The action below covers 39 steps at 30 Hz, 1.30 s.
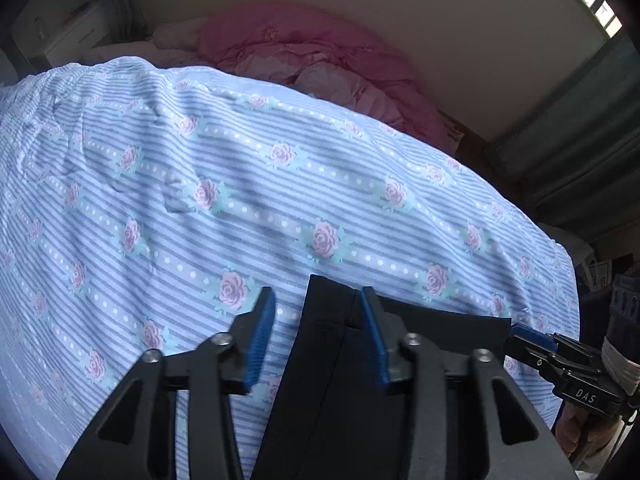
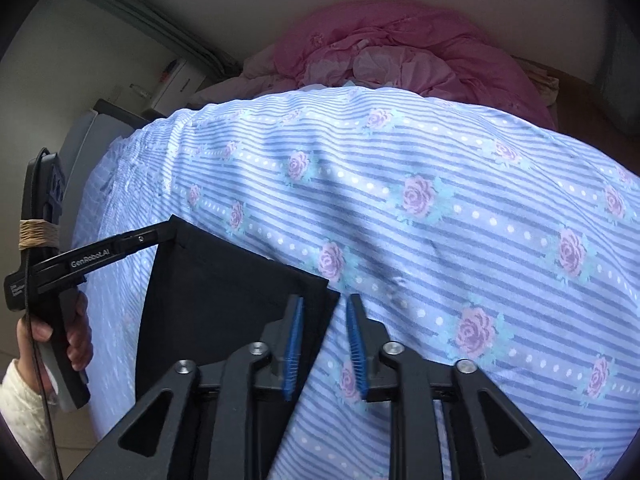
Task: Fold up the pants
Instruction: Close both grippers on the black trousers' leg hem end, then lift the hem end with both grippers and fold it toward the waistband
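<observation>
I see the black pants [image 2: 224,300] lying folded flat on the bed, on the blue striped sheet with roses [image 1: 280,184], at its near edge, far from the pink quilt [image 2: 404,52] bunched at the head of the bed. My left tool [image 1: 318,332] sits with its fingers spread wide; the corner of the pants [image 1: 332,344] rises between them, close against the right blue pad [image 1: 374,344], while the left pad is apart from the cloth. My right tool [image 2: 323,344] has its fingers parted by a narrow gap, gripping nothing; its left finger lies over the pants' right-hand corner, and the other over the bare sheet just beside them. From the right wrist view the left tool [image 2: 160,236] meets the pants' far left corner, and a hand [image 2: 60,336] holds its handle just off the bed's edge.
</observation>
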Motion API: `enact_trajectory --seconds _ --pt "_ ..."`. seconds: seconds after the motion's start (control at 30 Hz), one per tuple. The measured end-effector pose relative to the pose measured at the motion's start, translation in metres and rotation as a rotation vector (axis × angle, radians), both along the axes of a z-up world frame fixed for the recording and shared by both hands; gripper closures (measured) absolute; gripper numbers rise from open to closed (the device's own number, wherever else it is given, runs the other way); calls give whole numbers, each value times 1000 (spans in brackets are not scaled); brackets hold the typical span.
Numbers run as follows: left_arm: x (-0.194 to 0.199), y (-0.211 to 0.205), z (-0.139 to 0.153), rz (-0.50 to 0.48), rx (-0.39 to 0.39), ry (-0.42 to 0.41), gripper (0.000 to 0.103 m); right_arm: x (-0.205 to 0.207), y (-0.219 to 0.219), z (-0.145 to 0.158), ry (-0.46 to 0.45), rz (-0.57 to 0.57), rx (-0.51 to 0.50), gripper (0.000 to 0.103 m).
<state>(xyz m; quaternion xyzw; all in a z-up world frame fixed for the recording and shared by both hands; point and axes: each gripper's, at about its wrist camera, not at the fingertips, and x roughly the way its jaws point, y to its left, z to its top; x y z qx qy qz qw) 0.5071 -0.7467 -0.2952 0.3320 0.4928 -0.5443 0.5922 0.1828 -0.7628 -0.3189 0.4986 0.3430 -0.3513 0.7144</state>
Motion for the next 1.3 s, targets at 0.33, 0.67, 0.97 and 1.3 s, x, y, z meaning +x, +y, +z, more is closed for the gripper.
enact_trajectory --seconds 0.33,0.67,0.97,1.3 --pt "9 3 -41 -48 114 145 58 1 -5 -22 -90 7 86 66" --pt "-1 -5 -48 5 87 200 74 8 -15 -41 -165 28 120 75" --pt "-26 14 35 -53 -59 197 87 -5 -5 31 -129 30 49 89" --pt "-27 116 165 -81 -247 124 87 10 84 180 -58 288 -292 89"
